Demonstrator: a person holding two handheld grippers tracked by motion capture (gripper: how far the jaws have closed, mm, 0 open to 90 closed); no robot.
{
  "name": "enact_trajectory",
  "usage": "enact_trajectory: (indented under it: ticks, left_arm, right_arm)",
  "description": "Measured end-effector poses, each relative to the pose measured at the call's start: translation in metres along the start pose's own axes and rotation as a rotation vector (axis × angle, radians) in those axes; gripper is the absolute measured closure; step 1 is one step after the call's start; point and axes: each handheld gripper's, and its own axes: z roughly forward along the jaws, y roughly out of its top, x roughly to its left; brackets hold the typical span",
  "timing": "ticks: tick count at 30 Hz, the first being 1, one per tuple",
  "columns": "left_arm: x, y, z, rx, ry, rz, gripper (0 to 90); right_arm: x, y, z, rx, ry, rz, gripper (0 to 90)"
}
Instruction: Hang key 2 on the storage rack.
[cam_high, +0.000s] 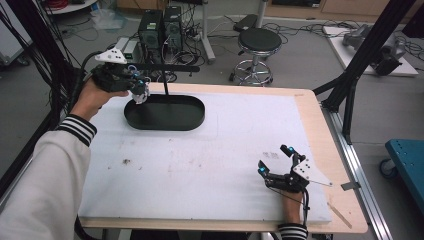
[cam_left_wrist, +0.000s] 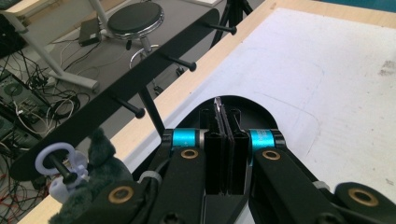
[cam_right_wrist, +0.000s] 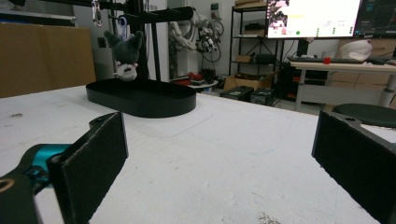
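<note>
Jaws of the left gripper (cam_left_wrist: 223, 140) are pressed together on a thin silvery clip or tab whose tip pokes up between the pads; what the clip belongs to cannot be read for certain, though it looks tied to the plush keychain (cam_left_wrist: 95, 161). That dark furry toy hangs just beside the gripper at the near end of the rack's crossbar (cam_left_wrist: 140, 77), its pale ring (cam_left_wrist: 55, 161) threaded over the endmost peg (cam_left_wrist: 60, 169). Three further pegs along the same bar stand bare. Below the bar sits the oval black tray (cam_high: 165, 114) that forms the rack's base, with the upright post rising from it.

Judging from this, the step in hand is hanging the keychain on the rack, and it looks close to done: the ring is already on the peg. The next move would call for parting the pads gently so the clip drops free, then drawing the hand straight back from the bar without snagging the ring or tipping the rack.

Well away from the rack, near the table's front edge, the right gripper (cam_high: 280, 162) rests with its jaws wide apart, holding nothing, pointed toward the tray.
</note>
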Motion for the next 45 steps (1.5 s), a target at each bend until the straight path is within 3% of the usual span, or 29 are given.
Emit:
enact_trajectory:
  ticks: [12, 20, 30, 45]
  left_arm:
    - [0.018, 0.019, 0.004, 0.028, 0.001, 0.012, 88.3]
    - [0.026, 0.028, 0.013, 0.083, -0.012, 0.019, 88.3]
    - [0.038, 0.019, 0.023, 0.130, -0.013, -0.012, 88.2]
    - [0.046, 0.011, 0.043, 0.175, -0.006, -0.018, 88.2]
  right_arm:
    - [0.000, 0.000, 0.000, 0.001, -0.002, -0.006, 2.8]
    - [0.000, 0.000, 0.000, 0.002, -0.004, -0.004, 2.8]
    - [0.000, 0.000, 0.000, 0.002, -0.005, -0.006, 2.8]
    - [0.000, 0.000, 0.000, 0.002, -0.004, 0.000, 2.8]
